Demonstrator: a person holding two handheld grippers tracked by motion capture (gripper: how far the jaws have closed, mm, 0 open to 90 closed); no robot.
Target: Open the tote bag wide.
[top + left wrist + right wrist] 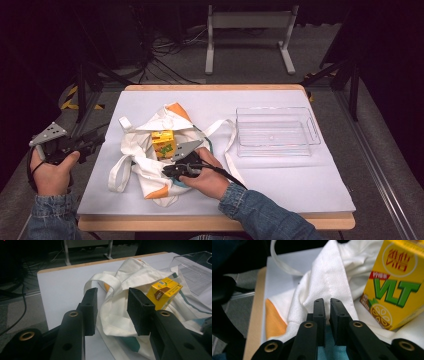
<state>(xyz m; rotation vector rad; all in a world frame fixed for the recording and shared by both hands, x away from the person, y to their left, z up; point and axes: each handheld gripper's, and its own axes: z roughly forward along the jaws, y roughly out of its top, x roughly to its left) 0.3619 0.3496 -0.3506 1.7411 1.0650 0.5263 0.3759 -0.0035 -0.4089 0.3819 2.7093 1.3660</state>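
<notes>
A white tote bag with orange and teal patches lies crumpled on the left half of the white table cover. A yellow drink carton stands tilted on the bag's cloth. My right gripper rests low on the bag just in front of the carton. In the right gripper view it is nearly closed, pinching a raised fold of the bag, with the carton to the right. My left gripper hovers off the table's left edge. In its own view it is open and empty, facing the bag and carton.
A clear plastic tray sits at the right rear of the table; its corner also appears in the left gripper view. The bag's straps trail toward the tray. A white stand and cables lie on the floor behind the table.
</notes>
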